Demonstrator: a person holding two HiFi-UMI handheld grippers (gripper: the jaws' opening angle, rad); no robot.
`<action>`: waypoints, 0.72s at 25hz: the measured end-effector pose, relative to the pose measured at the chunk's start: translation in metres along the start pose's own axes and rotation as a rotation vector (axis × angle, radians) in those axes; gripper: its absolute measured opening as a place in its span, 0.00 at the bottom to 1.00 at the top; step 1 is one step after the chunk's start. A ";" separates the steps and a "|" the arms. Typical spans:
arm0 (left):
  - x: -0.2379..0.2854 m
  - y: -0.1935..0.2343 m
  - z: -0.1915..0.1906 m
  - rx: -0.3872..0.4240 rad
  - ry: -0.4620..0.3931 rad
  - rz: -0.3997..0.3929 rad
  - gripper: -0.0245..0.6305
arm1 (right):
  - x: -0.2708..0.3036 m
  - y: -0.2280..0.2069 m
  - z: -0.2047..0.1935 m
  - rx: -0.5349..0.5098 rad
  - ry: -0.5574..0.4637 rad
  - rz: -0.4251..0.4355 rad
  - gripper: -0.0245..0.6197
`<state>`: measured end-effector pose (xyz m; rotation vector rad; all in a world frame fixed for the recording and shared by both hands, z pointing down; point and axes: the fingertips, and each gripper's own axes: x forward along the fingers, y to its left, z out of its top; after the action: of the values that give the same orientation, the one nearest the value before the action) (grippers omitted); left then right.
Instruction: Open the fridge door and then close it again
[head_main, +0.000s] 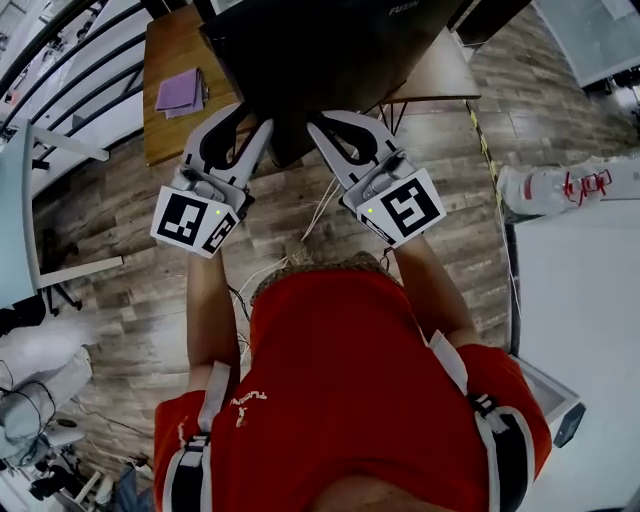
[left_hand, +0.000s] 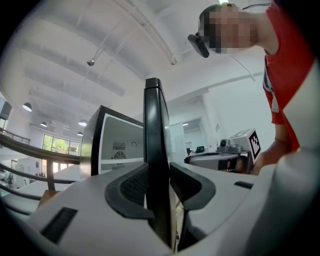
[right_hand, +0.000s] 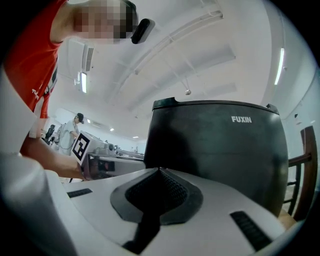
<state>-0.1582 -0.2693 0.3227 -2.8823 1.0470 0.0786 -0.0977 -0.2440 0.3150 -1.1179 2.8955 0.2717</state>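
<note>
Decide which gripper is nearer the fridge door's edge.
Left. The left gripper has the fridge door edge between its jaws; the right gripper, jaws shut and empty, points at its outer face.

The small black fridge (left_hand: 116, 150) stands on the wooden table (head_main: 172, 95) and shows a pale panel with a round vent. Its glossy black door (right_hand: 215, 155), marked FUXIN, is swung open and upright, reaching the table's near edge.
</note>
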 end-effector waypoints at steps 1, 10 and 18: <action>-0.002 -0.007 0.000 0.003 0.003 0.008 0.24 | -0.006 0.003 0.000 0.006 0.005 0.010 0.08; -0.007 -0.082 0.001 0.008 0.002 0.105 0.23 | -0.083 0.015 0.016 -0.016 -0.045 0.089 0.08; -0.003 -0.160 0.004 -0.005 -0.010 0.121 0.23 | -0.159 0.029 0.018 0.004 -0.008 0.121 0.08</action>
<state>-0.0582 -0.1450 0.3270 -2.8171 1.2202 0.1027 -0.0001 -0.1139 0.3159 -0.9396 2.9602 0.2723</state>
